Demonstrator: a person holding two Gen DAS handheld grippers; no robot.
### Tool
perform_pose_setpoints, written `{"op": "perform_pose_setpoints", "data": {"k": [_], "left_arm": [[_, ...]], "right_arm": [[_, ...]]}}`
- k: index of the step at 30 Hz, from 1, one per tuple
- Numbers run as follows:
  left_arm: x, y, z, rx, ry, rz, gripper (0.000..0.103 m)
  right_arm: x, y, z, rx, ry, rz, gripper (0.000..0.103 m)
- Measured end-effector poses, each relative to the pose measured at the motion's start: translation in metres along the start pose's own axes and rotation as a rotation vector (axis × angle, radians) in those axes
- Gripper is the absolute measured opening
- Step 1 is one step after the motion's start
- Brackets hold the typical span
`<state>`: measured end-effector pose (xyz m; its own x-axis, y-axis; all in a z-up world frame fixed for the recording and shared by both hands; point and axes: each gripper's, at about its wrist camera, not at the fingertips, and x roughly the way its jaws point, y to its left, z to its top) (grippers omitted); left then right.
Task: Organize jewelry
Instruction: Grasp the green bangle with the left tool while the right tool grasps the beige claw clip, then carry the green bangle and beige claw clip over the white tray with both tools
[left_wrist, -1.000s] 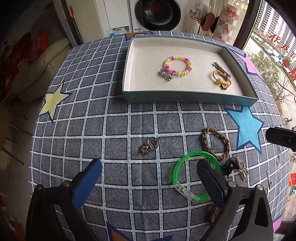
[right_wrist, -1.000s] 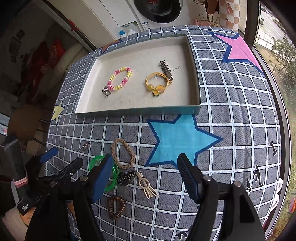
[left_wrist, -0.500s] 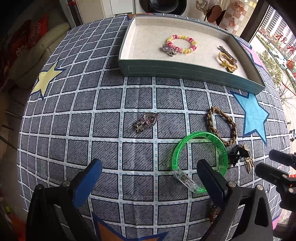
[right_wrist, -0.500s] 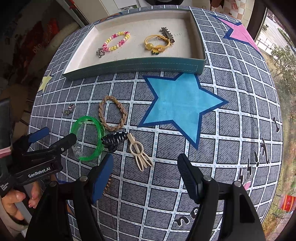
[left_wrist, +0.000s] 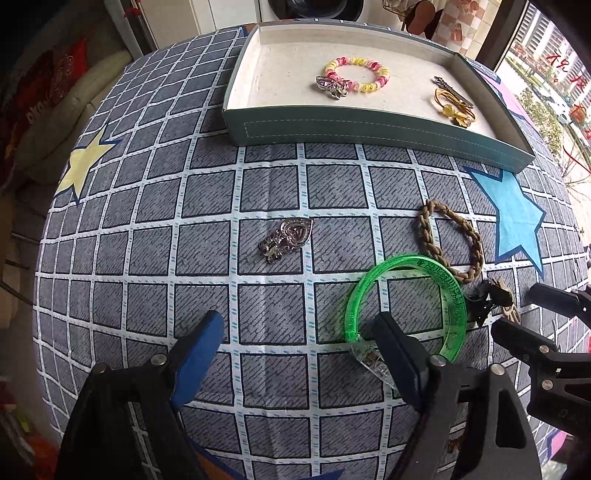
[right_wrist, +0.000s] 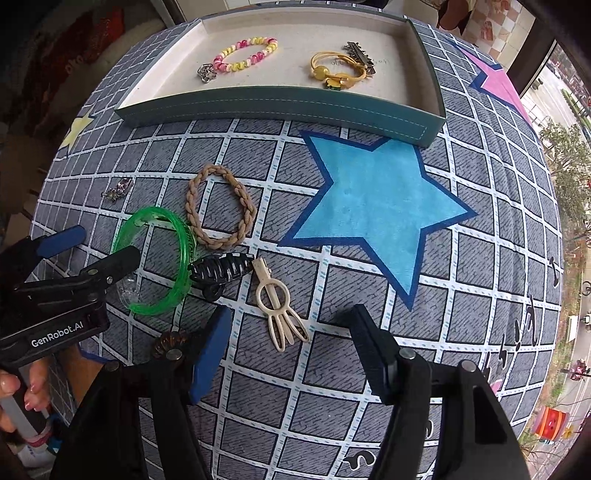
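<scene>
Checked cloth carries loose pieces; tray (left_wrist: 369, 127) sits beyond. My left gripper (left_wrist: 299, 354) is spread wide, one finger inside the green bangle (left_wrist: 452, 295). My right gripper (right_wrist: 291, 343) gapes near the cream clip (right_wrist: 275, 299). Advise pinching the rim squarely, clear of the braided band (left_wrist: 447, 236).

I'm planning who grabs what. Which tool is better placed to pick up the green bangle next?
Left. The left tool is open with one finger already over the green bangle. The right tool is also open, but faces the cream hair clip instead.
</scene>
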<state>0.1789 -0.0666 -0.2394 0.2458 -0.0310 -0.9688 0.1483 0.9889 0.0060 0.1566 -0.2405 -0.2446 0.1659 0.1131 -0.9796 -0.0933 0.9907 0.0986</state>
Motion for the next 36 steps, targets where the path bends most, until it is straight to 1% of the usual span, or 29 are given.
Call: {"op": "perform_pose_setpoints", "data": {"k": [2,5,8,10,11,12,14,15,16,17,19,21,24,31,34,36], "left_arm": [[0.001,-0.003,-0.003,0.009,-0.003,-0.001,0.091],[-0.001,-0.011,-0.003,0.029,-0.011,-0.009,0.084],[-0.003,-0.015,-0.001,0.057,-0.018,-0.015,0.075],[-0.003,-0.018,0.001,0.071,-0.018,-0.028,0.066],[-0.004,-0.018,0.001,0.078,-0.019,-0.032,0.064],[-0.004,-0.018,0.002,0.086,-0.020,-0.035,0.061],[-0.004,-0.029,0.004,0.102,-0.022,-0.043,0.054],[-0.004,-0.032,0.003,0.112,-0.023,-0.046,0.048],[-0.003,-0.037,0.005,0.122,-0.024,-0.046,0.045],[-0.003,-0.042,0.004,0.131,-0.025,-0.049,0.043],[-0.003,-0.048,0.003,0.145,-0.028,-0.057,0.025],[-0.002,-0.057,0.003,0.144,-0.026,-0.066,0.023],[-0.003,-0.060,0.003,0.126,-0.020,-0.094,0.021],[-0.012,-0.051,0.000,0.086,-0.032,-0.127,0.021],[-0.018,-0.048,-0.001,0.077,-0.048,-0.139,0.021],[-0.025,-0.040,-0.001,0.073,-0.054,-0.141,0.021]], "right_arm": [[0.000,0.004,0.002,-0.016,-0.004,-0.014,0.067],[0.002,0.011,0.007,-0.032,-0.011,-0.032,0.065],[0.006,0.024,0.013,-0.062,-0.017,-0.066,0.058],[0.007,0.029,0.014,-0.079,-0.022,-0.079,0.051],[0.007,0.030,0.015,-0.082,-0.023,-0.077,0.048],[0.007,0.032,0.016,-0.086,-0.024,-0.079,0.043],[0.006,0.035,0.017,-0.091,-0.022,-0.078,0.038],[0.006,0.035,0.018,-0.092,-0.022,-0.078,0.034],[0.005,0.034,0.017,-0.092,-0.022,-0.078,0.030],[0.005,0.034,0.018,-0.089,-0.021,-0.078,0.028],[0.007,0.040,0.019,-0.083,-0.021,-0.080,0.021],[0.004,0.035,0.015,-0.073,-0.022,-0.075,0.021],[0.002,0.027,0.013,-0.048,-0.022,-0.065,0.021],[-0.010,-0.007,0.004,0.054,-0.022,0.018,0.021],[-0.017,-0.015,0.000,0.076,-0.026,0.040,0.021],[-0.022,-0.018,-0.003,0.088,-0.028,0.052,0.021]]}}
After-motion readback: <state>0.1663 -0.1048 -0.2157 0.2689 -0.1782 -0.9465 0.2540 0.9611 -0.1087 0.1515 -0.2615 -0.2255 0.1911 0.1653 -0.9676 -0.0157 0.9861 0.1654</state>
